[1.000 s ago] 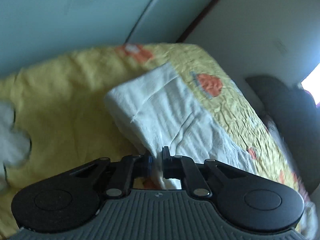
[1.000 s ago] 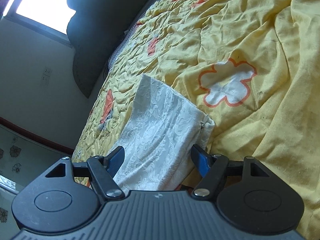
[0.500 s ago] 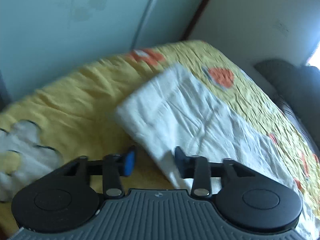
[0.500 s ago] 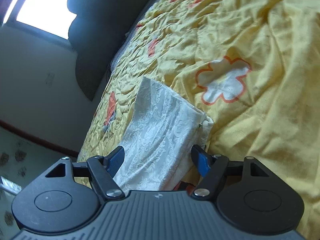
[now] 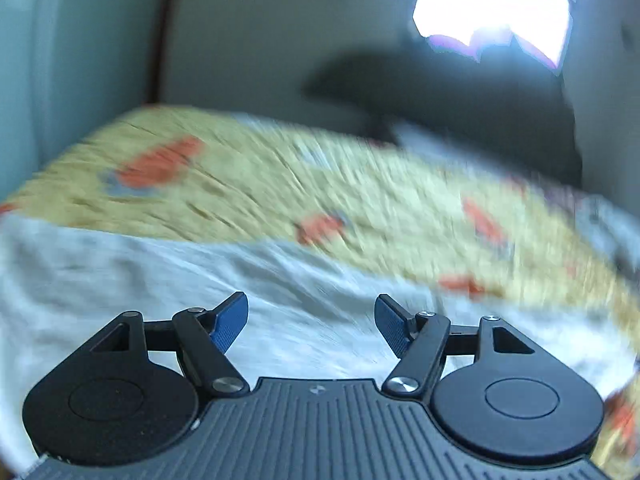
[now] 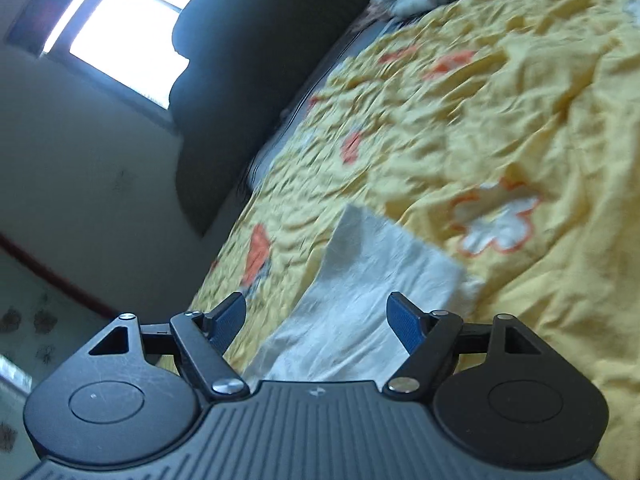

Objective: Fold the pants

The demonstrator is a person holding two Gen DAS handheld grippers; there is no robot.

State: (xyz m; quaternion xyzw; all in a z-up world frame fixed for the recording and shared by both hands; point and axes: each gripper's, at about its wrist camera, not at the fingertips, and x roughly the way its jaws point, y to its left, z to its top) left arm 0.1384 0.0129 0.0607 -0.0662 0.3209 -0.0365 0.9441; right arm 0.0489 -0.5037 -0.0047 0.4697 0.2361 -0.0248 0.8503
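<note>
Left gripper (image 5: 311,322): jaws spread, empty; white pants (image 5: 160,280) spread below and ahead of jaws on yellow bedspread (image 5: 320,184), view blurred. Right gripper (image 6: 316,320): jaws released; folded pants (image 6: 372,280) between and beyond jaws, untouched.

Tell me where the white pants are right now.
The white pants lie folded on the yellow bedspread, low in the right wrist view, just left of its white flower print.
</note>
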